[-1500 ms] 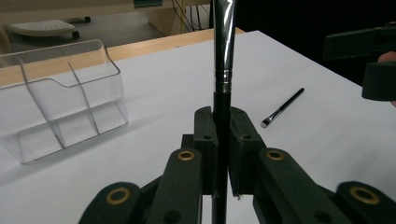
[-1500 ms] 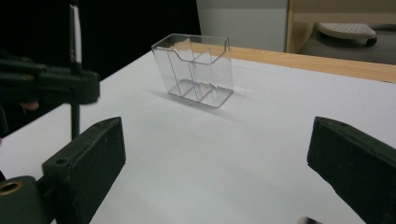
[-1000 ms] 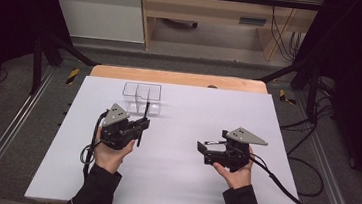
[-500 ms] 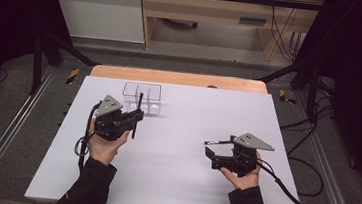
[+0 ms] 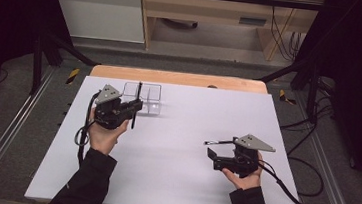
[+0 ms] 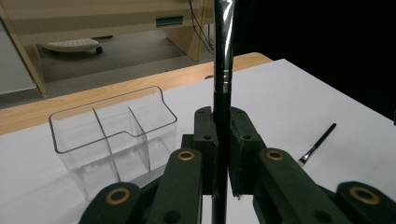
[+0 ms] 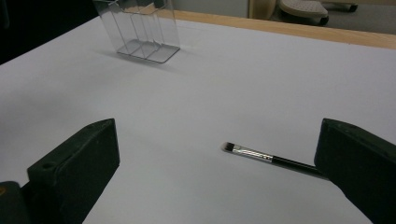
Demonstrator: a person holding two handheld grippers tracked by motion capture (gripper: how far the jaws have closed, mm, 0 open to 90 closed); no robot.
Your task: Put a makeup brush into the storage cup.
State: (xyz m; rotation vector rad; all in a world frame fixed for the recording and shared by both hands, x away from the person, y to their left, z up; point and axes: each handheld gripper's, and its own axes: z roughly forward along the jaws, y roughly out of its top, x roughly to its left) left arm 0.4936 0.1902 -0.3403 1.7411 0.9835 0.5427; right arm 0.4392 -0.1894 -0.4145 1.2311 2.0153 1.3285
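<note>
Listing from largest to smallest, we enter first the white table (image 5: pixel 172 176), a flat matte sheet over a wooden top, which bears everything below.

Item two: the clear organiser (image 6: pixel 112 140), a three-compartment box of thin hard plastic standing upright at the far left of the table. We judge it light, rigid and likely to skid or tip if a handle knocks its rim, so anything should go in from straight above.

Item three: the left gripper (image 5: pixel 133 108), jaws clamped on the black brush (image 6: pixel 222 116), held upright just in front of the organiser. The pads pinch the slim handle below the shiny metal ferrule (the bristle end runs out of the top of the left gripper view). We judge the handle stiff, very light, smooth and round, so it may swivel in the pads; a hold near mid-handle, well off the bristles, looks safest.

Item four: the right gripper (image 7: pixel 215 177), jaws spread wide and holding nothing, low over the table at the near right.

Item five: the small brush (image 7: pixel 266 157), lying flat between those open jaws, handle end close beside one of them. Bristles are soft and easily crushed; we would take it across the handle behind the ferrule.
</note>
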